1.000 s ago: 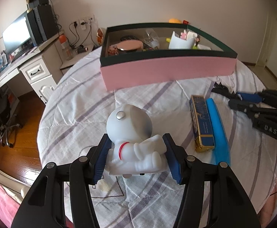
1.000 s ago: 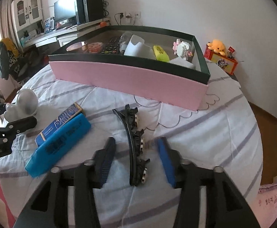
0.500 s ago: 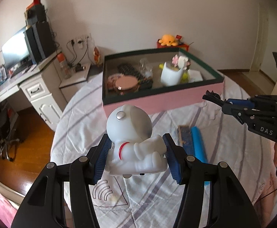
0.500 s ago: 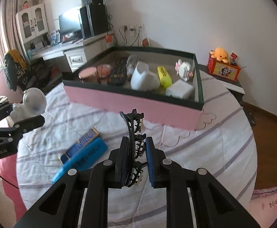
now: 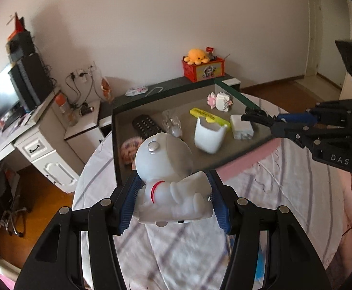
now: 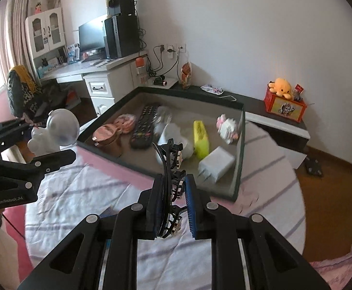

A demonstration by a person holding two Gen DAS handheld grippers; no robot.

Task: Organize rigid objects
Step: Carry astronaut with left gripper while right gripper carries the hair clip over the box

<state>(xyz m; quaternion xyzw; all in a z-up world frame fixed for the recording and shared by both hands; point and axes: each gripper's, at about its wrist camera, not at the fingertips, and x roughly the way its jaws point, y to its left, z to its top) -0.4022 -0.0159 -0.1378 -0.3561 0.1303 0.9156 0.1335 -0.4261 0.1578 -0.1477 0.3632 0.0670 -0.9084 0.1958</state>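
My left gripper (image 5: 173, 193) is shut on a white astronaut figure (image 5: 168, 176) with a red collar, held in the air at the near left corner of the pink box (image 5: 255, 157). The right wrist view shows the astronaut (image 6: 60, 130) and the left gripper (image 6: 49, 137) at the left. My right gripper (image 6: 174, 181) is shut on a black curved hair clip (image 6: 168, 169) with black-and-white teeth. The clip stands upright above the box's near wall (image 6: 118, 169). In the left wrist view the right gripper (image 5: 267, 120) and clip (image 5: 255, 117) reach over the box's right end.
The box holds a black remote (image 6: 143, 128), a white cup (image 5: 208, 135), a yellow case (image 6: 200, 137), a white charger (image 6: 215, 164) and a pink round tin (image 6: 106, 135). Under both grippers is a striped tablecloth (image 6: 84, 193). A desk with a monitor (image 6: 91, 36) stands at the back left.
The right gripper closed on the hair clip and lifted it off the cloth. Both grippers rose and came closer to the box, so its inside now shows from above.
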